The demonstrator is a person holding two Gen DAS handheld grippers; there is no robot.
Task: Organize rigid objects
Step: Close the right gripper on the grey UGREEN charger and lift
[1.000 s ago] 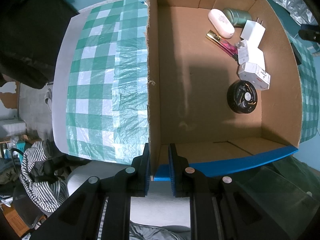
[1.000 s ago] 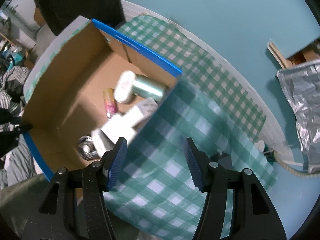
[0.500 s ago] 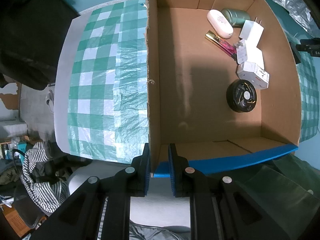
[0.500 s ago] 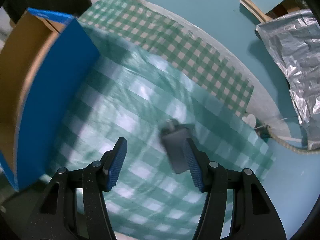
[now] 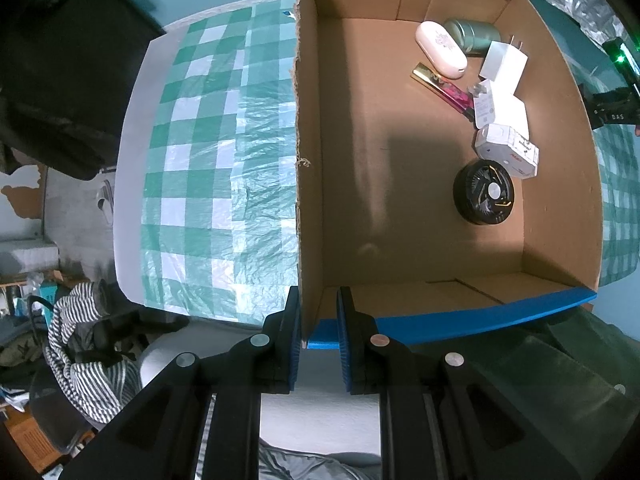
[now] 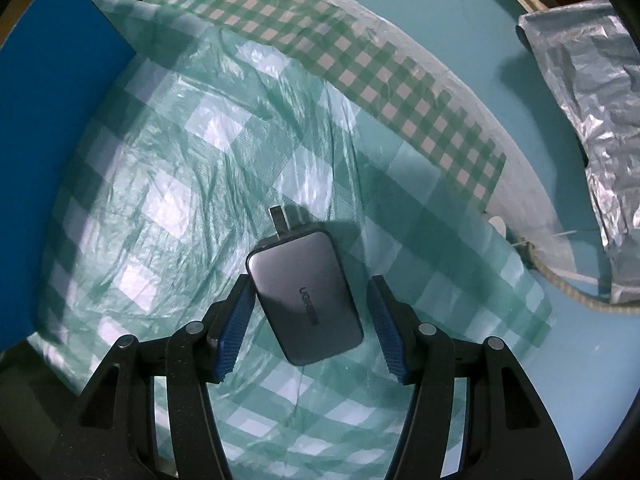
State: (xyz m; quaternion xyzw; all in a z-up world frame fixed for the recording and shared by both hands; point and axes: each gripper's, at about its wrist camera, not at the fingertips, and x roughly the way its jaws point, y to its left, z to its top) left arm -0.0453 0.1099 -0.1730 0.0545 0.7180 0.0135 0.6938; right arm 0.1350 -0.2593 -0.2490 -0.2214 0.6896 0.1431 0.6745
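My left gripper [image 5: 318, 320] is shut on the near corner wall of an open cardboard box [image 5: 308, 168] with blue outer sides. Inside the box lie a black round fan [image 5: 484, 192], white chargers [image 5: 502, 62], a white oval case [image 5: 440, 48], a green tin [image 5: 472, 34] and a pink and gold stick [image 5: 444, 88]. My right gripper [image 6: 308, 320] is open, its jaws on either side of a grey charger [image 6: 306, 296] lying flat on the green checked cloth [image 6: 180, 184], not touching it.
The box's blue side [image 6: 52, 120] stands left of the right gripper. Crumpled foil [image 6: 600, 120] and a cord [image 6: 560, 284] lie at the right past the cloth's edge. Striped clothing [image 5: 80, 340] and clutter sit below the table's left edge.
My right gripper has swung away from the box and come down over the grey charger, which now sits between its open jaws. The left gripper keeps its hold on the box.
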